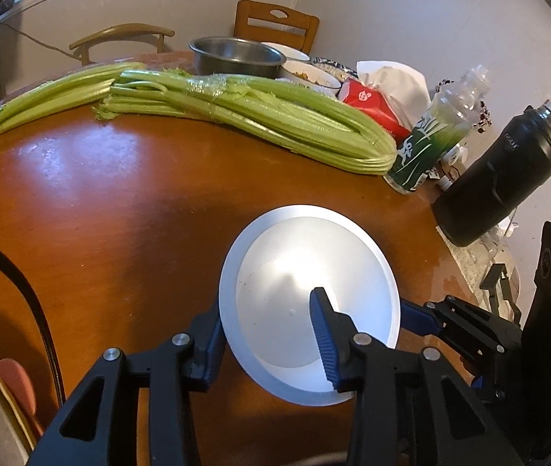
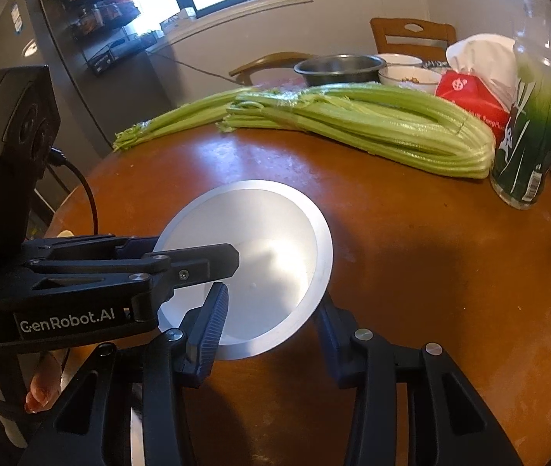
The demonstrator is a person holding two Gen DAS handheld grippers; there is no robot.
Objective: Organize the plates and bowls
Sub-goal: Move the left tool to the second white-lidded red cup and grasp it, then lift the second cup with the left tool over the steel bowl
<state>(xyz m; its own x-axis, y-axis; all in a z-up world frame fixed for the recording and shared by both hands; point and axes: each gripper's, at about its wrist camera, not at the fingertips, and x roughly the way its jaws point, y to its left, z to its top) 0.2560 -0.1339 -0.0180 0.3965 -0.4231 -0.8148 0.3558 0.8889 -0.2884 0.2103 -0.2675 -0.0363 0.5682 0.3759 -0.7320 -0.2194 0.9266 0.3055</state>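
The white plate [image 1: 308,291] sits low and centre in the left wrist view, over the brown table [image 1: 101,202]. The left gripper [image 1: 267,334] pinches its near-left rim, one finger above, one below. The right gripper [image 2: 271,322] straddles the opposite rim, one finger inside, one beneath, apparently clamped. A two-sided hold, likely to keep it level. Celery [image 1: 236,112] and a steel bowl [image 1: 236,56] lie toward the top.

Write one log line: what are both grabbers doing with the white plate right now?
left gripper: shut on white plate rim | right gripper: shut on plate's other rim | plate: over brown table
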